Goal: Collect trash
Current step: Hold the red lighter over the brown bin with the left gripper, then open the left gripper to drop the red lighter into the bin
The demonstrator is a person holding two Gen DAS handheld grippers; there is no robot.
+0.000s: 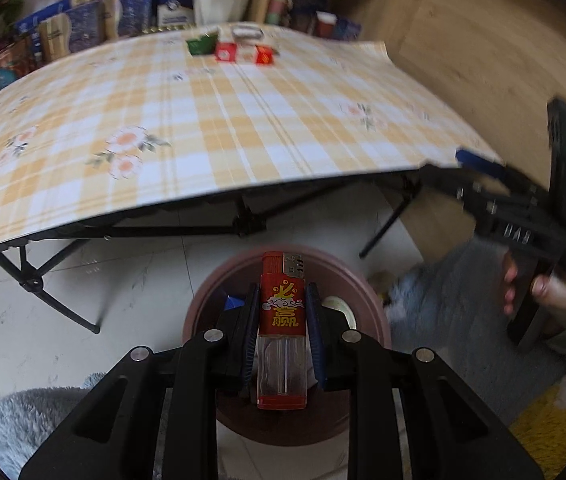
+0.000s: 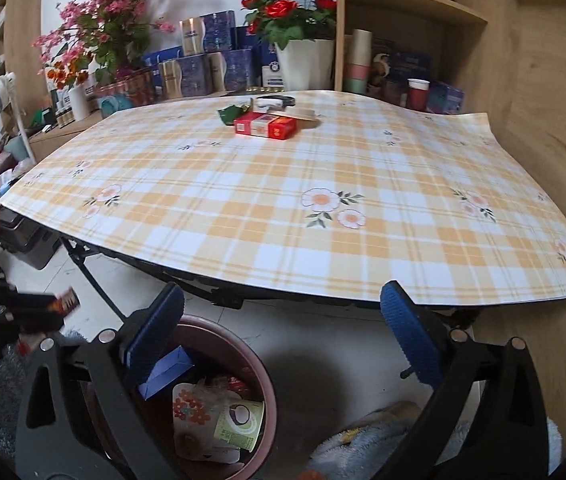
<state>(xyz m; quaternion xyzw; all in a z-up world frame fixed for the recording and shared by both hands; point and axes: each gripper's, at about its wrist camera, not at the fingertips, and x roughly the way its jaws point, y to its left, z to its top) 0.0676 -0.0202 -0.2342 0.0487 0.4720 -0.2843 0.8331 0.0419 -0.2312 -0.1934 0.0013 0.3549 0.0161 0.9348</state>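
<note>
My left gripper [image 1: 282, 296] is shut on a red lighter [image 1: 283, 320] and holds it upright above the brown round bin [image 1: 367, 300] on the floor. In the right wrist view the bin [image 2: 255, 364] holds a blue box, wrappers and a small cup. My right gripper [image 2: 283, 312] is open and empty, in front of the table's near edge, above the floor and right of the bin. On the far side of the checked table [image 2: 283, 208] lie a red cigarette pack [image 2: 265, 126], a green wrapper [image 2: 231, 113] and a tape roll [image 2: 303, 111].
Behind the table stand blue boxes [image 2: 211, 64], flower pots [image 2: 303, 60] and a wooden shelf [image 2: 411, 40] with cups. A folding table frame [image 1: 143, 232] shows under the cloth. Grey fluffy slippers [image 1: 31, 420] and a yellow mat [image 1: 551, 428] lie on the tiled floor.
</note>
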